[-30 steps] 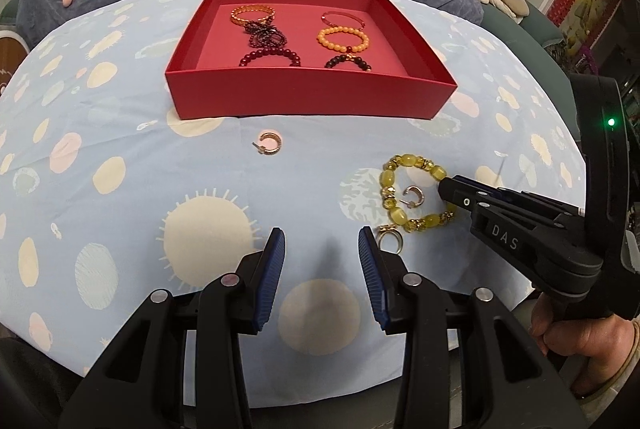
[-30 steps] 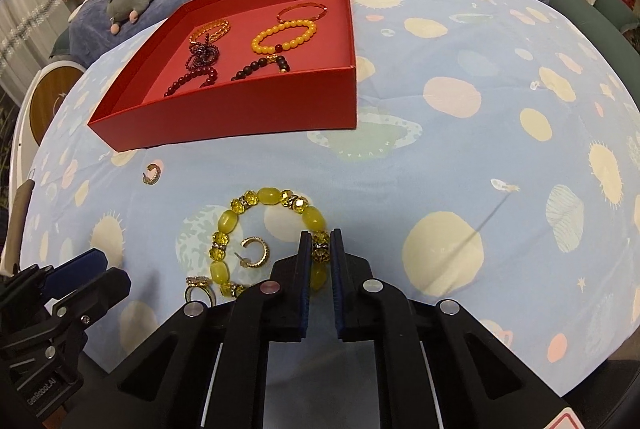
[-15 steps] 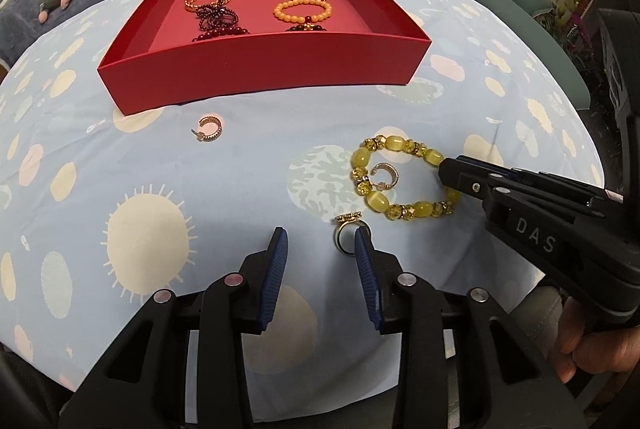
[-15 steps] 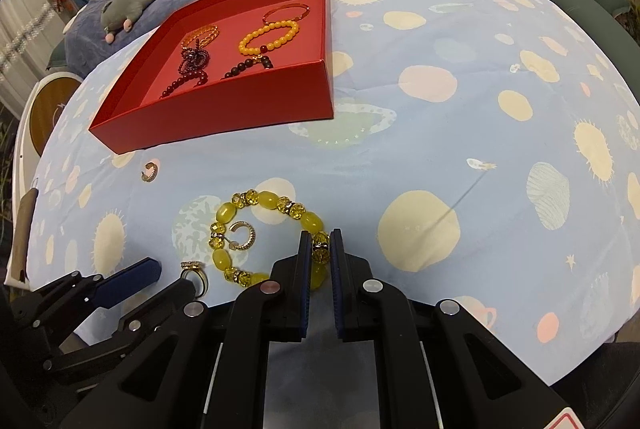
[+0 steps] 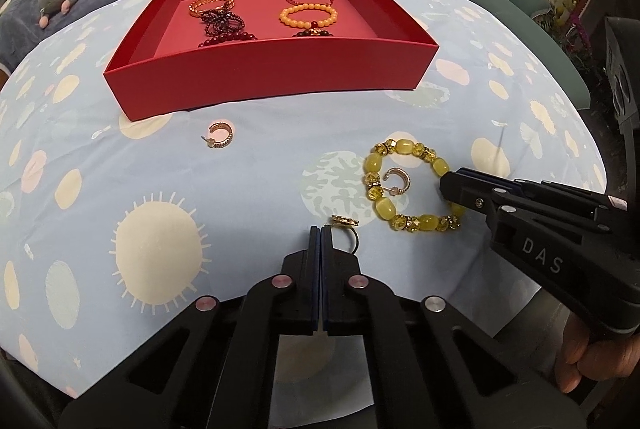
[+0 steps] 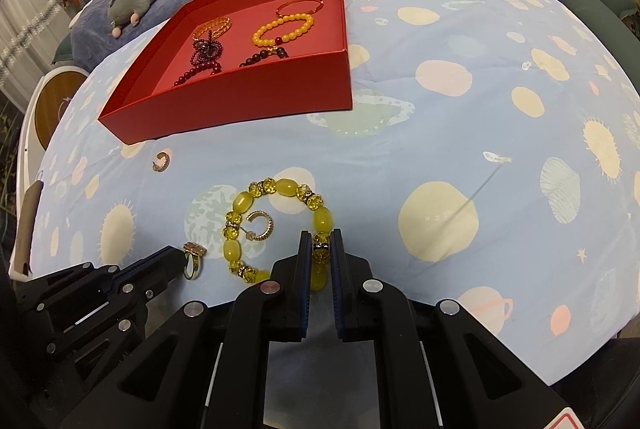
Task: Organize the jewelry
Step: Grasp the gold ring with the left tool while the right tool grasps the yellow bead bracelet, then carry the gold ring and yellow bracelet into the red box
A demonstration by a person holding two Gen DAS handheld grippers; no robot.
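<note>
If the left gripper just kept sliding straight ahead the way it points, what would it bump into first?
The left gripper is shut with the gold ring at its tips. Straight ahead lies bare tablecloth, then probably the red box front wall. The loose earring sits left of that line.

both tools are matte black plastic with silver round rivets. the left gripper (image 5: 320, 229) has thin blue pads on its fingers (image 6: 168, 256). the right gripper (image 6: 319, 235) has blue-lined fingers (image 5: 460, 185), white "das" lettering, and a bare-skinned hand (image 5: 592, 361) at 4 o'clock.
</note>
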